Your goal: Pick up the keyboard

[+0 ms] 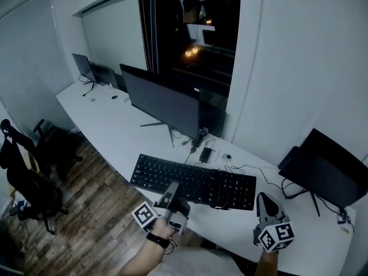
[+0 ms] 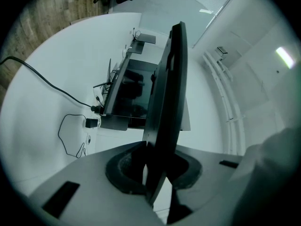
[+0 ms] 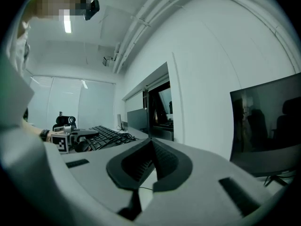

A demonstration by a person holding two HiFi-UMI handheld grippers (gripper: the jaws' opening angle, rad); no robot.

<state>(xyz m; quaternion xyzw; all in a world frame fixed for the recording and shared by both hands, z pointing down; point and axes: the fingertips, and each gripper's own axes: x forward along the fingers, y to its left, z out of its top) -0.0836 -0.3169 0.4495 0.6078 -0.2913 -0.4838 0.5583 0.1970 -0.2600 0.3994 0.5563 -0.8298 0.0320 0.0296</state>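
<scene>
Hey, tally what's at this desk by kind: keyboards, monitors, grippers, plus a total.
Keyboard: 1
Monitors: 3 sure, middle monitor, right monitor, far monitor; a dark shape beside the far one is unclear
Grippers: 2, left gripper, right gripper
Total: 6

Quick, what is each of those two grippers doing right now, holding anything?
Left gripper: closed on the near edge of the keyboard.
Right gripper: closed, holding nothing.

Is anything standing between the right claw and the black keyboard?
Nothing visible does. The shut, empty right claw hangs just off the right end of the flat black keyboard, with only bare white desk between. The left claw grips its near edge.
</scene>
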